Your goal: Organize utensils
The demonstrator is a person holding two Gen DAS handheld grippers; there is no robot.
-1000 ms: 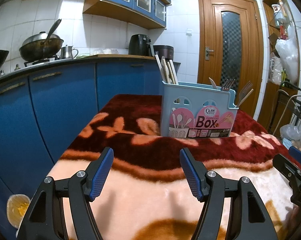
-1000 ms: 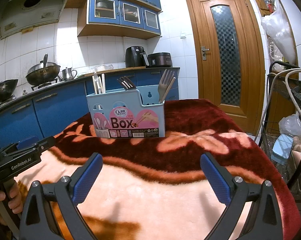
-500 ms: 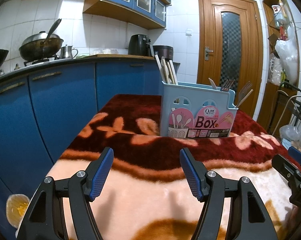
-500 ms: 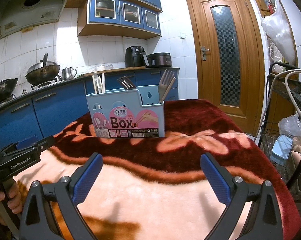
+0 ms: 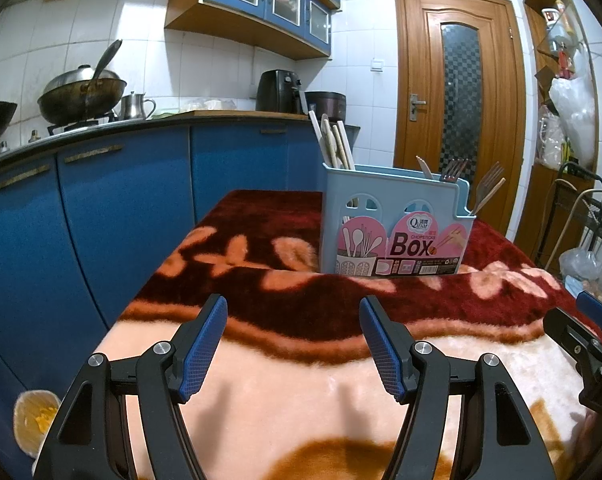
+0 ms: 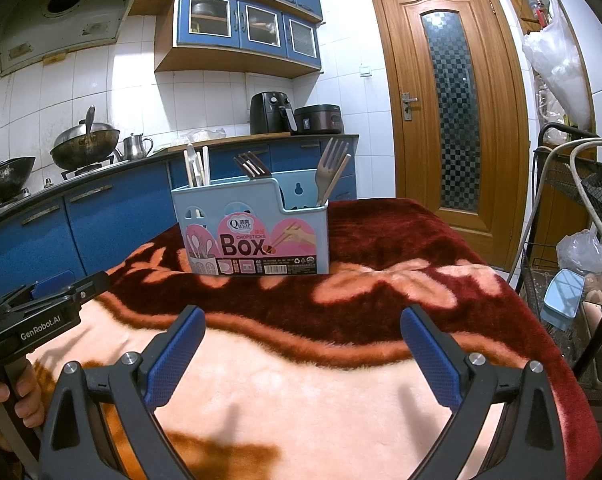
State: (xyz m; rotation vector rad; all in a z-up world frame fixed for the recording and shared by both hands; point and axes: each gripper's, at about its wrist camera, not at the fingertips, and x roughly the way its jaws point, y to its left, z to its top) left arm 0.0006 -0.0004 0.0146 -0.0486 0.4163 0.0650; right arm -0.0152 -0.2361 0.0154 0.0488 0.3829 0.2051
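While grippers gape, utensils (image 6: 333,172) fill box (image 6: 253,236).

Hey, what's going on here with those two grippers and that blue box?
A person holds a gripper in each hand over a blanket-covered table. The left gripper and right gripper are both open and hold nothing. Ahead of them stands a light blue utensil box, upright, with chopsticks, metal forks and a wooden fork sorted into its compartments. No loose utensils are visible on the blanket.
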